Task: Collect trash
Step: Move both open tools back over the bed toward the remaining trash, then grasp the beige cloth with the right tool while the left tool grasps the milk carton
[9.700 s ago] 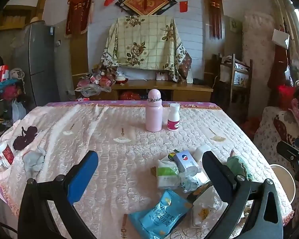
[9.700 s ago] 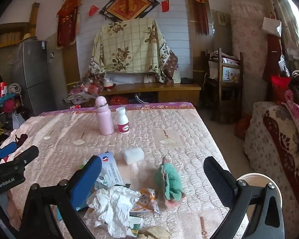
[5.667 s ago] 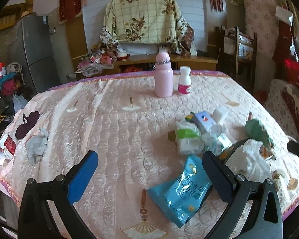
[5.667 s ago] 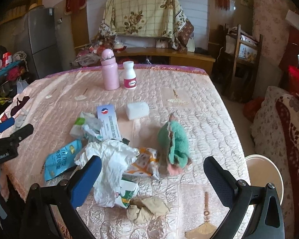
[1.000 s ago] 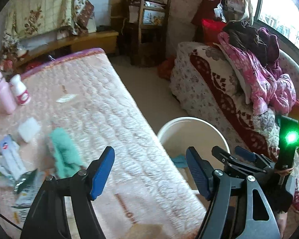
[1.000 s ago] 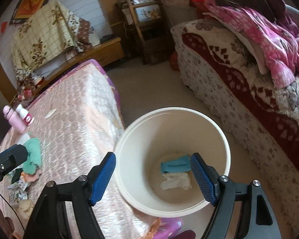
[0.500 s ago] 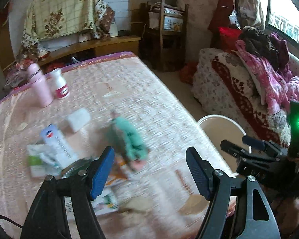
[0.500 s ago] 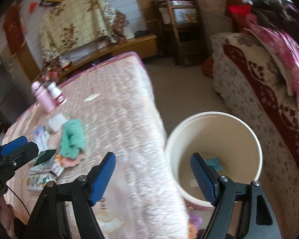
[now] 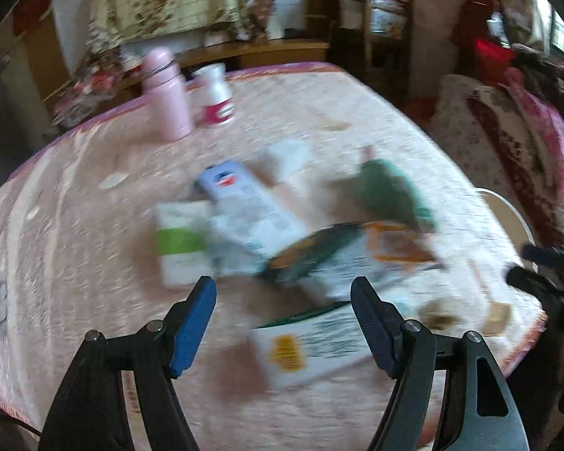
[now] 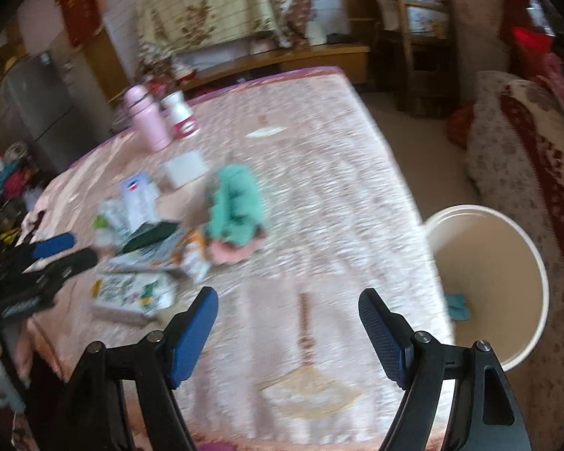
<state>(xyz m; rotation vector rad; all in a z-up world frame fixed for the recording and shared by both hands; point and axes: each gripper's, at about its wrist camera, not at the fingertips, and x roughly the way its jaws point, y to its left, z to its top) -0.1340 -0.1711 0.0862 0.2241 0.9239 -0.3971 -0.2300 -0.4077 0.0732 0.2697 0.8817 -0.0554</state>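
Both of your claws stand wide apart and hold nothing, just as they did a second ago. Your left gripper [image 9: 284, 314] now hangs over the heap of litter, where a second ago it looked past the table edge at the bucket; directly ahead of its fingertips, and partly between them, lies a white printed carton [image 9: 312, 342] on the pink quilted table cover [image 9: 75, 225]. Just beyond that sit a dark green wrapper [image 9: 312, 253] and an orange-and-white packet [image 9: 394, 244], with a white-and-green packet [image 9: 180, 240] ahead to the left and a white box with a blue and red mark [image 9: 240, 195] behind it. Farther ahead to the right lies a green cloth [image 9: 391, 191], and at the far edge stand a pink bottle [image 9: 167, 94] and a white bottle with a red label [image 9: 216, 96]. Everything there is blurred. Your right gripper [image 10: 287, 317] has swung off the white bucket [image 10: 507, 248], which a second ago lay straight between its fingers and now sits to its right, off the table edge, with a blue scrap [image 10: 458, 306] at the bottom. Only bare cover lies between those fingers; the same litter heap is ahead to its left, where your left claw also shows.
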